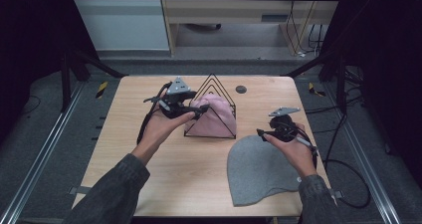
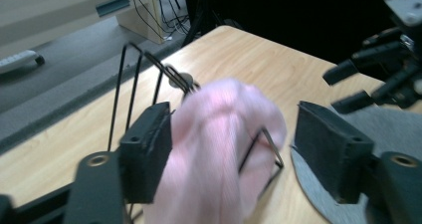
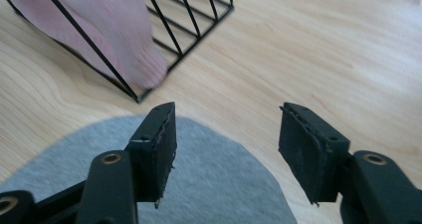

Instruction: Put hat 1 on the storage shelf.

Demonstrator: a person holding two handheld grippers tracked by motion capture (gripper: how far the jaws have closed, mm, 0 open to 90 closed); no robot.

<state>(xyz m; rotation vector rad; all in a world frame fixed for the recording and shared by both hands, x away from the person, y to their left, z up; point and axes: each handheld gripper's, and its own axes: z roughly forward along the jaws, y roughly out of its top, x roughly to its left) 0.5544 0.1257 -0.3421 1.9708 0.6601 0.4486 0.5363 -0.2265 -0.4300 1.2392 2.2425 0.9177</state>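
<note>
Counting two hats (image 1: 214, 115) (image 1: 256, 170) (perhaps beanies), one rack (image 1: 213, 84)

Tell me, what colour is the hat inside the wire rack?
Pink hat, clearest in the high view.

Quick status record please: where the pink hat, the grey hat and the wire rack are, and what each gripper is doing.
pink hat: draped over the wire rack, hanging down its front
wire rack: black, triangular, upright at table centre
grey hat: flat on the table, right front, apart from the rack
left gripper: at the pink hat, jaws open either side of it, pads not pressing
right gripper: above the grey hat's upper edge, open, nothing between the jaws
table: light wood
</note>
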